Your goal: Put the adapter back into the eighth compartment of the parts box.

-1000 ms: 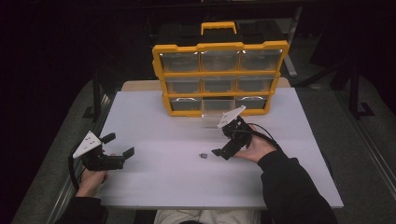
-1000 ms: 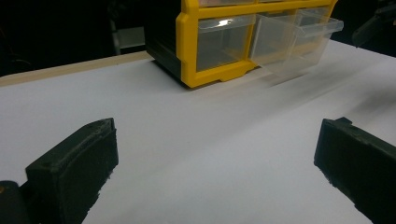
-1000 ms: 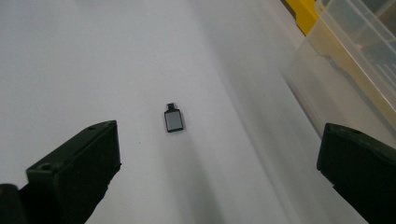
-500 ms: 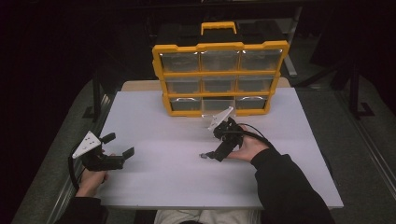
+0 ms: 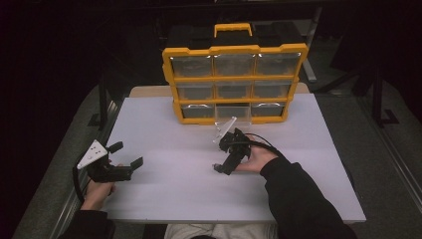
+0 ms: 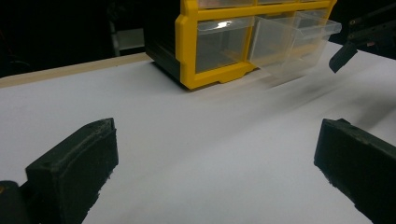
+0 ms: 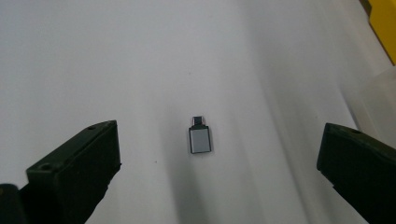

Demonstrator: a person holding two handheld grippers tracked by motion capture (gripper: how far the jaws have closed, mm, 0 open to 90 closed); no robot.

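A small silver adapter (image 7: 200,139) with a short dark plug lies flat on the white table (image 5: 174,199). My right gripper (image 7: 218,140) hangs open above it, one jaw on each side, touching nothing. From above, the right gripper (image 5: 221,167) tilts down toward the adapter (image 5: 215,166) at the table's middle. My left gripper (image 5: 126,154) rests open near the left edge, holding nothing. A yellow organizer (image 5: 234,82) with clear drawers stands at the back. Its bottom middle drawer (image 5: 233,115) is pulled out.
In the left gripper view, the organizer's yellow frame (image 6: 215,77) and the pulled-out clear drawer (image 6: 299,42) sit ahead, with a jaw of the right gripper (image 6: 343,53) beyond. A dark floor surrounds the table.
My right gripper has moved left and toward the person, tipping down over the adapter. The left gripper has stayed put.
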